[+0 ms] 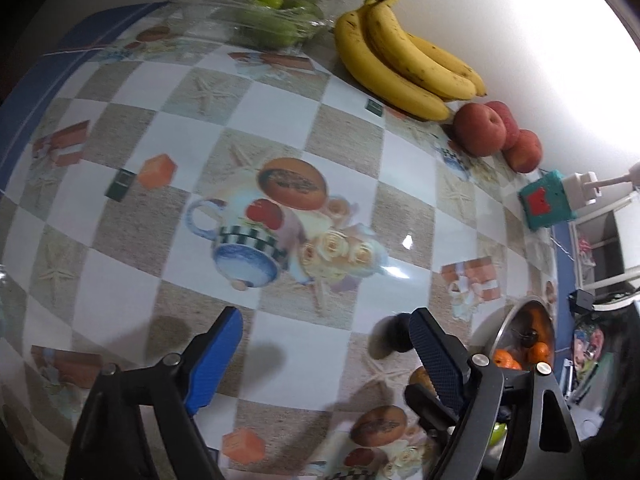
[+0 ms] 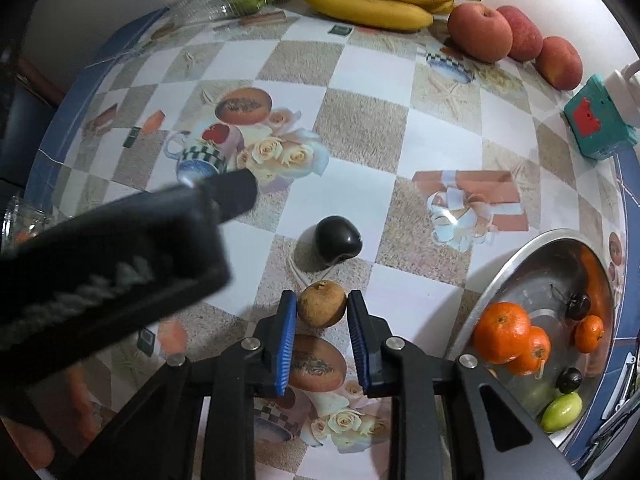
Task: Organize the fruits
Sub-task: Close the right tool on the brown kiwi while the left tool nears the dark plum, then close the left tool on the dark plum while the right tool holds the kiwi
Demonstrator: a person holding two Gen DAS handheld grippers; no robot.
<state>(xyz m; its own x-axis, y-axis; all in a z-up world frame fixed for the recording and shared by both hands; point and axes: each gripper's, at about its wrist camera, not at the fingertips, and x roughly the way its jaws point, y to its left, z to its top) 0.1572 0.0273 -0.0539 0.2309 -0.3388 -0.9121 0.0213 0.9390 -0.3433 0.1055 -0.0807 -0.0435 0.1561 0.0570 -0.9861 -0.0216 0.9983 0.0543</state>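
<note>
The left gripper (image 1: 320,354) hangs open over the table (image 1: 280,120). Bananas (image 1: 400,56) and 3 apples (image 1: 480,128) sit at the back.

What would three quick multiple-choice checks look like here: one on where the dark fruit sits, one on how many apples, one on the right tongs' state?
1. Where is the dark round fruit?
A. In the metal bowl
B. On the tablecloth, just beyond the brown fruit
C. Among the bananas

2. How many red apples line the wall?
A. Three
B. One
C. Five

3. What state are the right tongs in?
A. Wide open, empty
B. Shut on an orange
C. Shut on the brown fruit

Key: 1 B, it lies on the tablecloth past the brown fruit. 2 A, three sit side by side. 3 C, both blue pads press its sides.
</note>
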